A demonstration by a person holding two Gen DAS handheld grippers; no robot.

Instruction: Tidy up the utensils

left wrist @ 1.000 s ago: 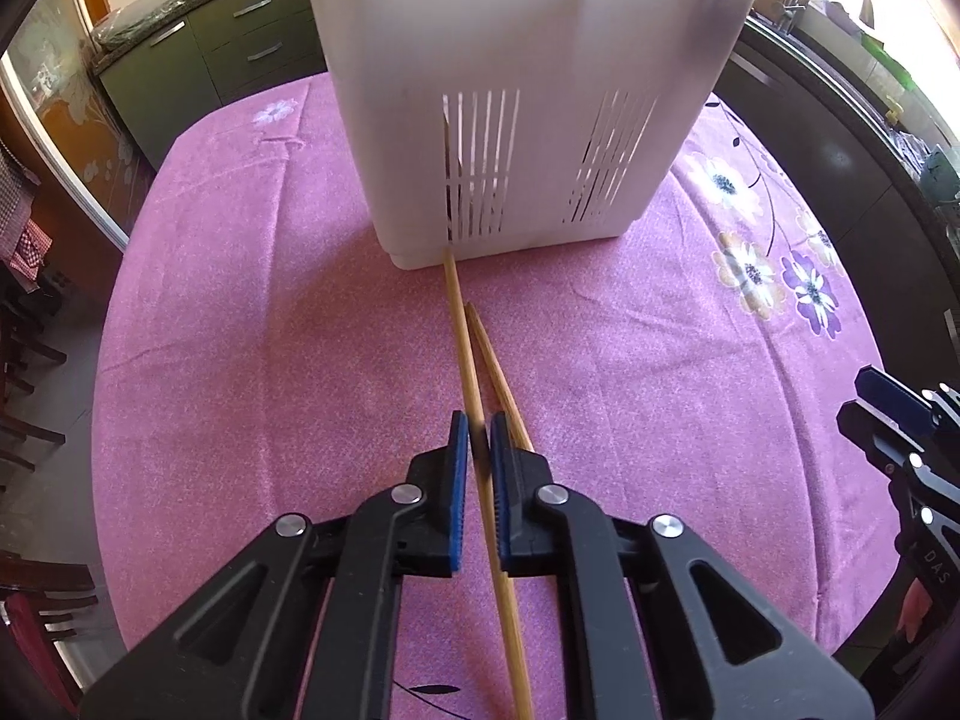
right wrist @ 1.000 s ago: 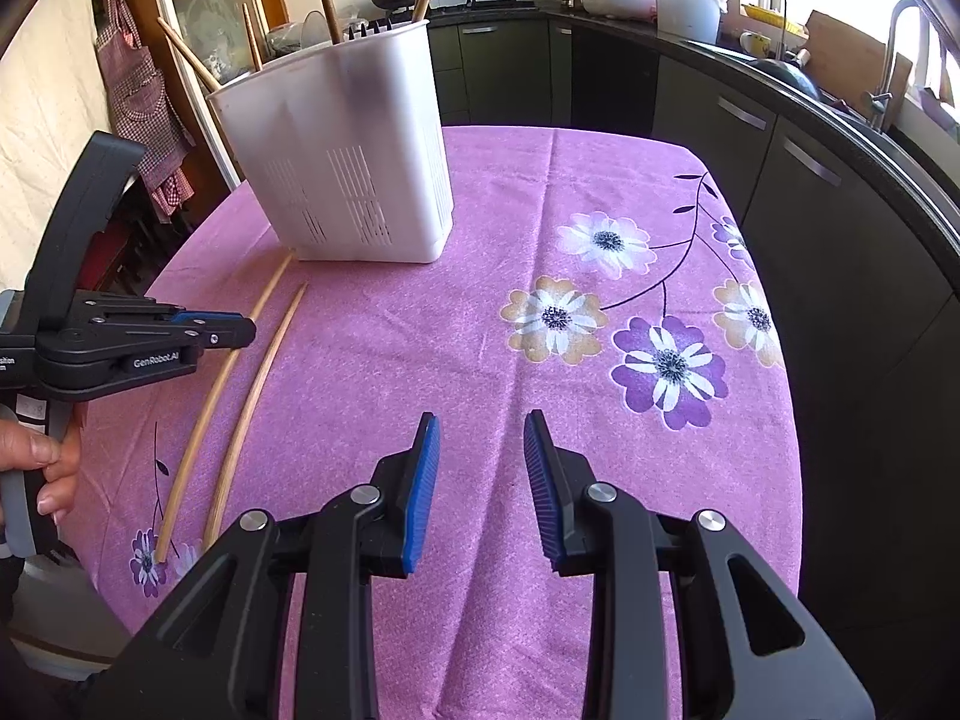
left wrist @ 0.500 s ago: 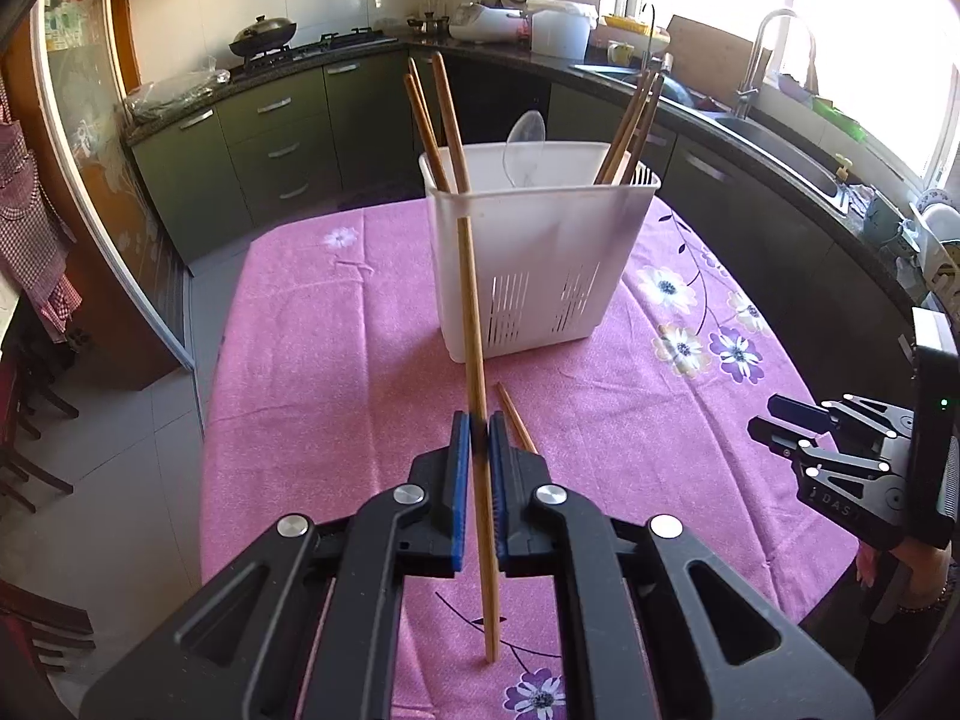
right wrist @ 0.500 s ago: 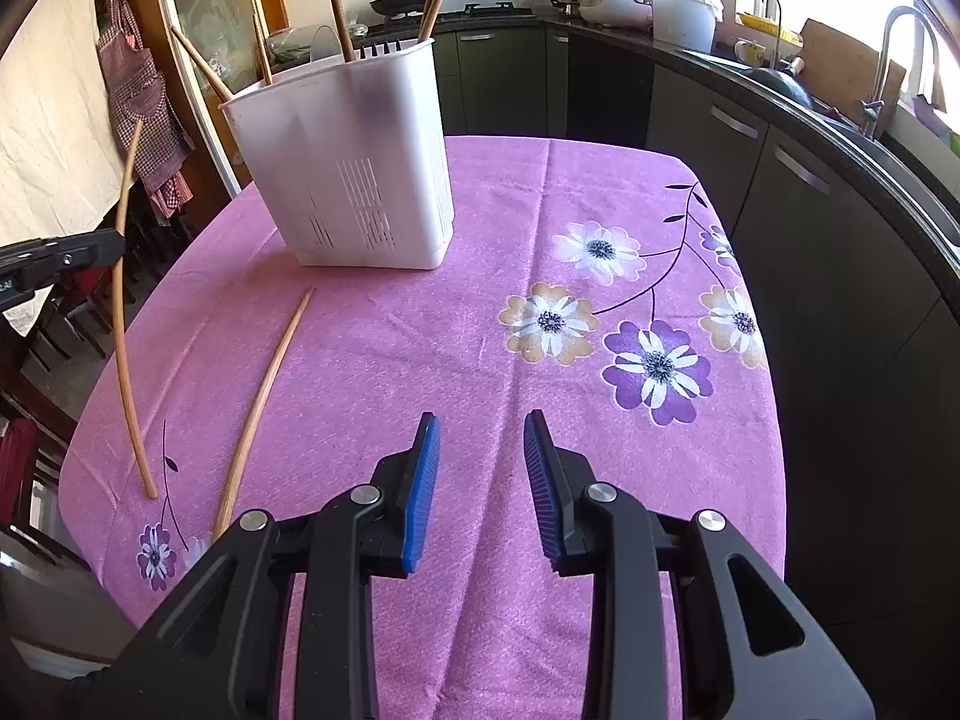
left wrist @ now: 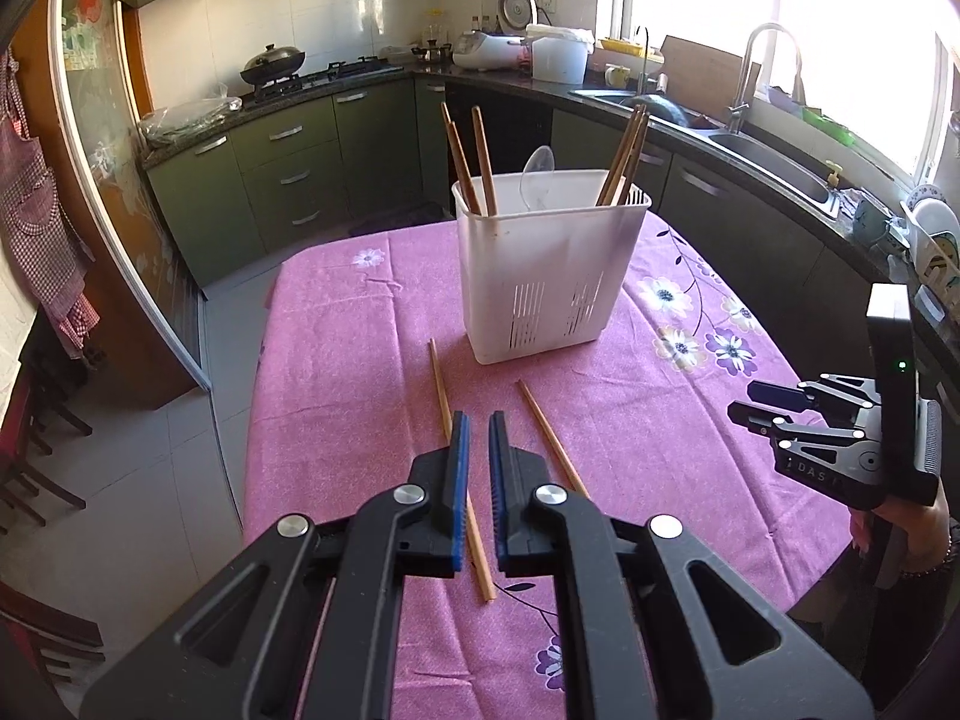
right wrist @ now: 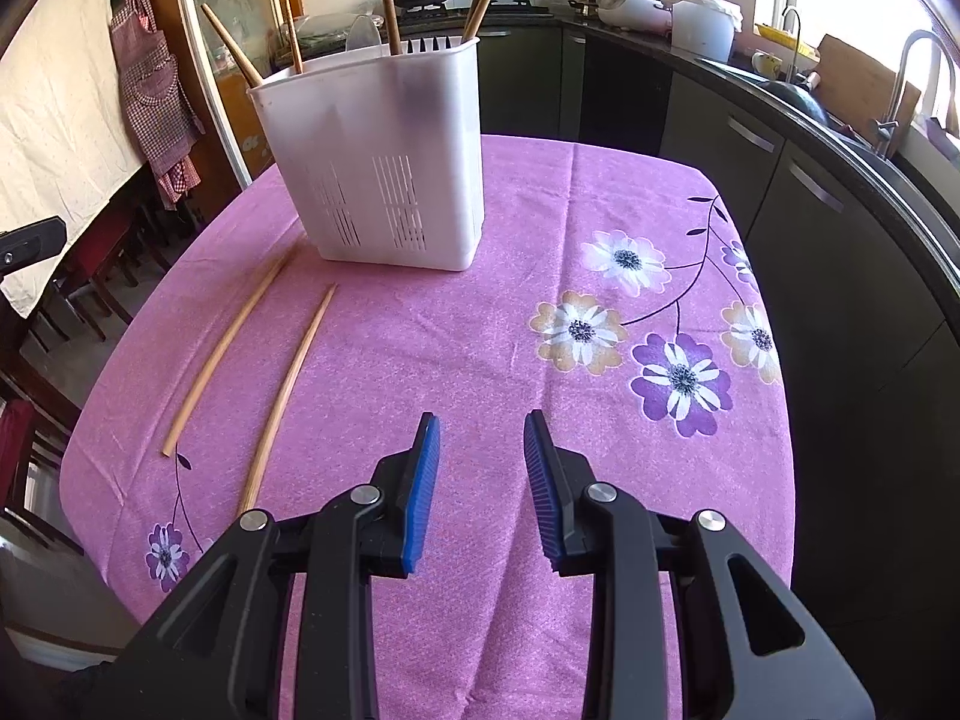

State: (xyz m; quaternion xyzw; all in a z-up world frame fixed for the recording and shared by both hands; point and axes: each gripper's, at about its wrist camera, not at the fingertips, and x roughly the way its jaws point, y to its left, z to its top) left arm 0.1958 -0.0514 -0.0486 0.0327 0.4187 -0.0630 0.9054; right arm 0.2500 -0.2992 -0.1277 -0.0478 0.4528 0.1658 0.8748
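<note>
The fingers (left wrist: 457, 468) of the left gripper (left wrist: 474, 429) are pressed close, with only a thin slit between them, and they hold nothing. They hang up in the air over the pink cloth (left wrist: 360, 360). The left stick (left wrist: 441, 396) looks as if it runs in between them, but the right camera shows it lying flat on the cloth, so it is under the fingers and not in them. It is long and thin. Its far end points at the white bin (left wrist: 540, 264) and its near end points back at the left hand. So it lies almost in line with the way the fingers point, a little tilted, and the two pads sit one on each side of it, which looks good for a pinch. Just to the right lies the right stick (left wrist: 543, 429), also flat and also pointing at the bin. The two sticks sit near each other but do not touch. The bin stands upright past their far ends, with more sticks and a spoon (left wrist: 537, 180) poking out of the top. Far over on the right is the right gripper (right wrist: 482, 426). Its fingers are partly apart, with only bare cloth below them, and it is well away from both sticks. The left hand is the nearer one. I think it must open its fingers, go straight down, and close on the left stick.
</note>
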